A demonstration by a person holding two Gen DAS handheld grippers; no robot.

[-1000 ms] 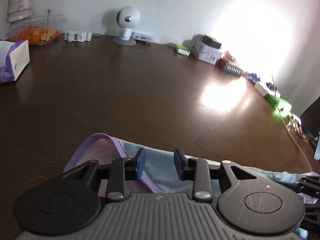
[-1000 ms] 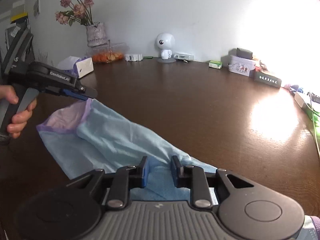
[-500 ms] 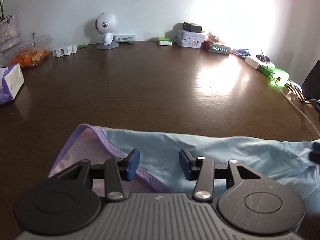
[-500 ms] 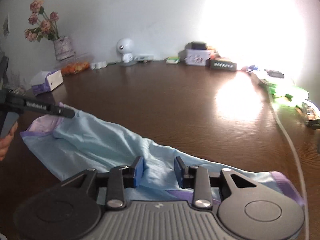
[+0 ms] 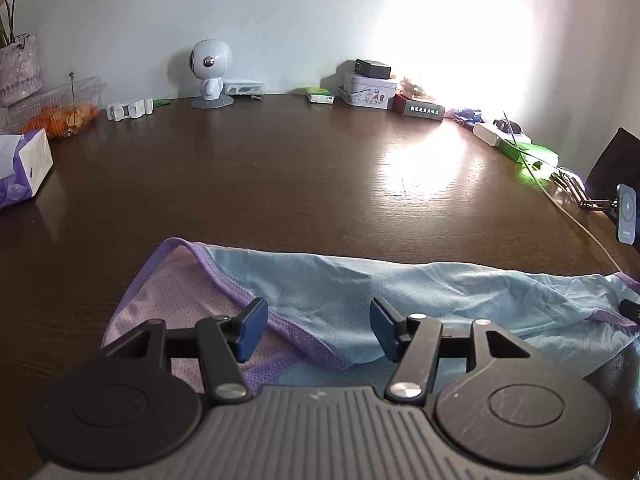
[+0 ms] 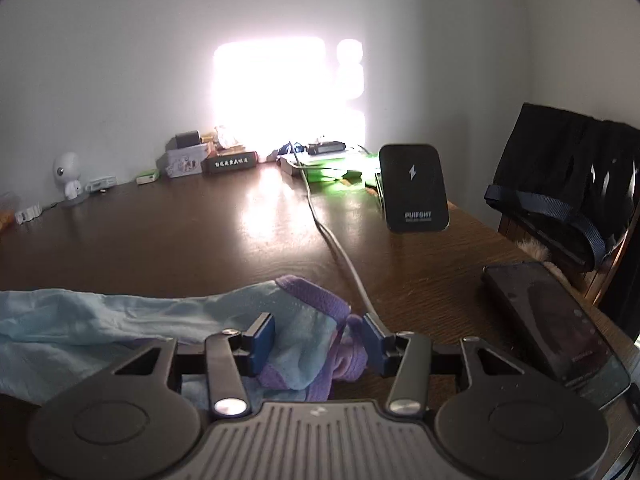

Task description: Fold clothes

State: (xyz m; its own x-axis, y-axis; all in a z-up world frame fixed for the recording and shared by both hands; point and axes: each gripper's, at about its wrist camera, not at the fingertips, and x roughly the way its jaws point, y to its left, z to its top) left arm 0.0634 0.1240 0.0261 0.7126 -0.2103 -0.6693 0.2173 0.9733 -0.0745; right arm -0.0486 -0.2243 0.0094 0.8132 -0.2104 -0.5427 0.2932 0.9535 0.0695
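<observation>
A big dark brown wooden table (image 5: 304, 184) stands against a white wall. Bright light shines on the wall and makes a shiny spot on the wood. At the far edge sit a little white round-headed robot toy (image 5: 210, 74), a tin box (image 5: 370, 94), a tissue box (image 5: 22, 166) and a phone stand (image 6: 414, 188). A dark phone (image 6: 556, 328) lies on the right.

The left gripper (image 5: 318, 330) has just been opening. Its jaws stand well apart above the cloth, and the pads do not press on it.

The right gripper (image 6: 320, 340) has just been opening too. The bunched cloth end sits between its jaws, but they do not squeeze it.

The light blue garment (image 5: 400, 292) has purple edges. It lies stretched out across the near part of the table, a bit wrinkly.
</observation>
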